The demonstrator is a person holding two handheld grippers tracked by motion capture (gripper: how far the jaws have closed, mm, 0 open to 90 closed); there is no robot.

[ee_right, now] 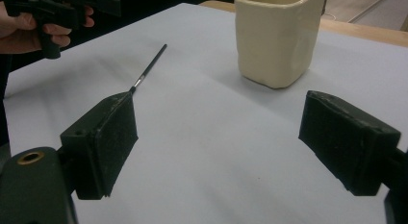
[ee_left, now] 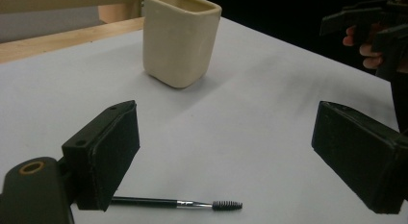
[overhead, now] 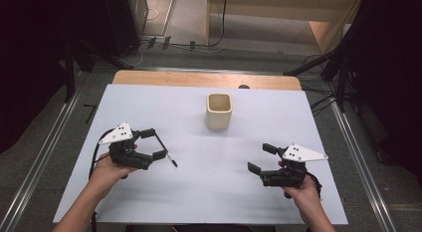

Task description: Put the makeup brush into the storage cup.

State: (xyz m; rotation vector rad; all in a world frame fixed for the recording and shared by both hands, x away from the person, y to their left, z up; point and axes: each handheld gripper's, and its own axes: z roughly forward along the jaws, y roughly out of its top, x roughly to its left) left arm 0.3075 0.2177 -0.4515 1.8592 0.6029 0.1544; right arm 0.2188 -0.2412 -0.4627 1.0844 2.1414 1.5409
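Note:
A cream square cup point(overhead: 219, 111) stands upright on the white table point(overhead: 199, 192), toward the back middle. A thin black brush with a small bristled tip point(overhead: 166, 150) lies flat on the table at the left. My left gripper point(overhead: 153, 144) is open, its jaws straddling the brush handle from above. In the left gripper view the brush point(ee_left: 178, 203) lies low between the jaws, and the cup point(ee_left: 180, 37) stands beyond. My right gripper point(overhead: 262, 158) is open and empty at the right. In the right gripper view the cup point(ee_right: 276, 36) and the brush point(ee_right: 149, 65) lie ahead.
The white sheet covers a wooden tabletop whose far edge point(overhead: 206, 79) shows behind the cup. Dark stands point(overhead: 328, 62) and cables sit on the floor beyond the table.

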